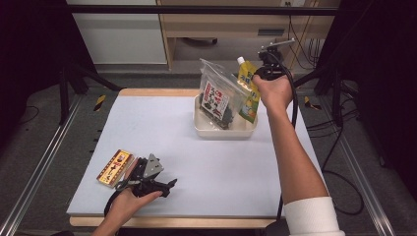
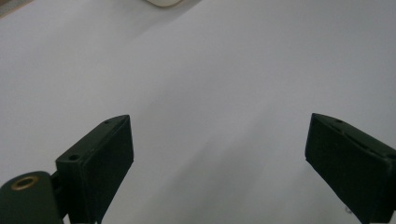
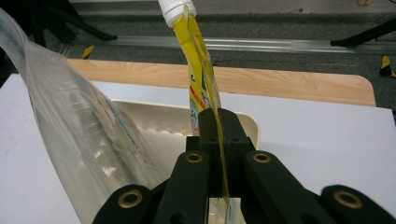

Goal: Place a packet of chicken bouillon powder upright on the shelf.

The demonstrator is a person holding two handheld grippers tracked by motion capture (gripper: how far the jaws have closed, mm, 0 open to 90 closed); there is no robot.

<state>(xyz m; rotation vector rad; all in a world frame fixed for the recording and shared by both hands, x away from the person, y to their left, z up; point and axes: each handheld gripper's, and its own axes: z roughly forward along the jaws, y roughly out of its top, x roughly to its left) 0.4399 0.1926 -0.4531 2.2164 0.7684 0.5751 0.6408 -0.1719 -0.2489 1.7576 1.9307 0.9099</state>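
As counted: two pouches, one tray.

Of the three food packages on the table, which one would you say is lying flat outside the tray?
The red-and-yellow box by the left claw lies flat on the mat; the clear bag and yellow pouch stand in the white tray.

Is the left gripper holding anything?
No, in the left gripper view the left gripper has its jaws wide apart over the bare white table, nothing between them.
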